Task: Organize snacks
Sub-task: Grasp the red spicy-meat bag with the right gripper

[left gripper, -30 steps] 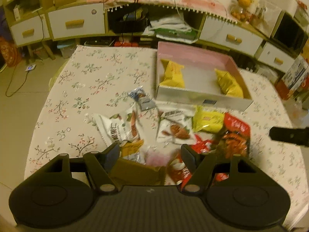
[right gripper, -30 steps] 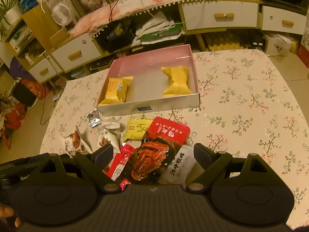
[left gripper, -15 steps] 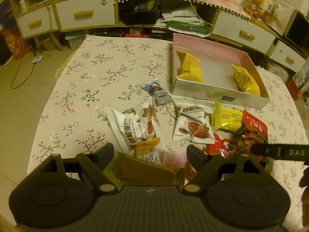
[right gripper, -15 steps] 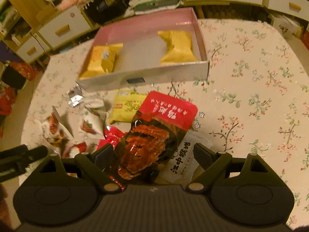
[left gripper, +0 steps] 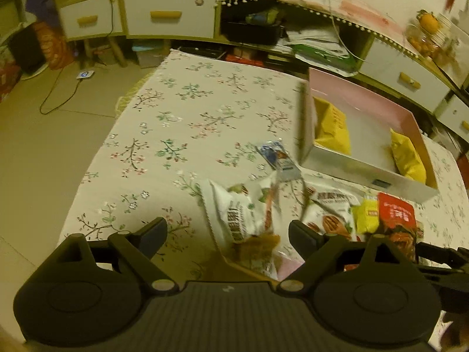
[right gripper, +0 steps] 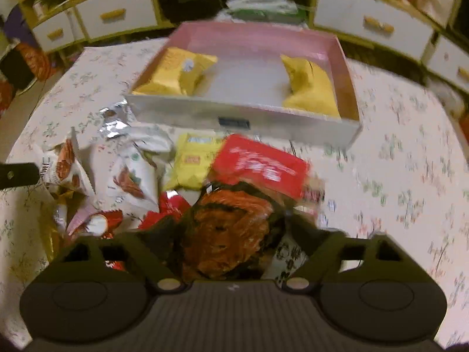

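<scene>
Now right hand-held gripper (right gripper: 228, 228) closing around red packet (right gripper: 234, 205) (contact unclear); left hand-held gripper (left gripper: 228, 231) spread.

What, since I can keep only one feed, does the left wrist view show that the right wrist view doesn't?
Only left wrist: a cable running to a small white device on the floor. Only right wrist: the white packet with black characters beneath the red-topped packet. Both: the pink box holding two yellow packets, the red-topped packet, and the floral cloth.
</scene>
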The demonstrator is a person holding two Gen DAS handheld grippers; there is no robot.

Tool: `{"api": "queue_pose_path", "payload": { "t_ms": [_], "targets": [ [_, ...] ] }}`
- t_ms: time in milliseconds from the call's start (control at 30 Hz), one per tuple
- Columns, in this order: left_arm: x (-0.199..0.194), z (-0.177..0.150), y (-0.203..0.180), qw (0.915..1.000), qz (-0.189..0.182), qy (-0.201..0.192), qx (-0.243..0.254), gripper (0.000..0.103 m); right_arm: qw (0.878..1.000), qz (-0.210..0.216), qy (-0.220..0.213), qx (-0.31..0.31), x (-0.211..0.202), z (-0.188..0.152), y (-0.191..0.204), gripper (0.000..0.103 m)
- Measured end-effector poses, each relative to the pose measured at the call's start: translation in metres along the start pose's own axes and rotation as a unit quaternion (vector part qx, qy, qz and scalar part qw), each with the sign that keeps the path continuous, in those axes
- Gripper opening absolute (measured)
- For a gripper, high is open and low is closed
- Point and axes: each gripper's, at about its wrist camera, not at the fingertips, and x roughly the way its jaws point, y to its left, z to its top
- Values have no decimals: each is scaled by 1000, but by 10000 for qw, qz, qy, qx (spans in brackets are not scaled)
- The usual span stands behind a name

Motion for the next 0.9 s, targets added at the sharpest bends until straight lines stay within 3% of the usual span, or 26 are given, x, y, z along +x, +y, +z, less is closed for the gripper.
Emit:
{"api": "queue_pose_path", "payload": {
  "t_ms": [67, 100, 167, 200, 533, 633, 733, 800, 900],
  "targets": [
    [3, 1, 1, 10000, 50, -21, 26, 93, 9999, 108, 37, 80, -4, 1, -4, 59],
    [6, 2, 1, 9999, 88, -24, 58, 93, 9999, 95, -7, 60, -6, 1, -5, 50],
    [11, 2, -1, 9998, 181, -4, 126, 94, 9998, 201, -16, 58, -11, 2, -8, 44],
    [13, 3, -1, 9997, 204, 9, 148, 94, 9997, 216, -17, 63, -14, 2, -10, 15],
    [38, 6, -20, 9989, 156, 128, 430, 103, 9967, 769, 144, 223, -10, 0, -12, 15],
    [50, 5, -31, 9949, 427, 239, 882, 103, 9937, 996, 368, 353, -1, -2, -14, 29],
    [60, 3, -37, 9914, 569, 241, 1151, 103, 9935, 1064, 307, 251, -1, -4, -8, 48],
    [67, 3, -38, 9901, 602, 296, 1237, 103, 9930, 1116, 327, 215, -1, -5, -2, 65],
    [71, 1, -41, 9882, 557, 272, 1404, 99, 9947, 981, 309, 14, 0, -7, 9, 68]
  ]
}}
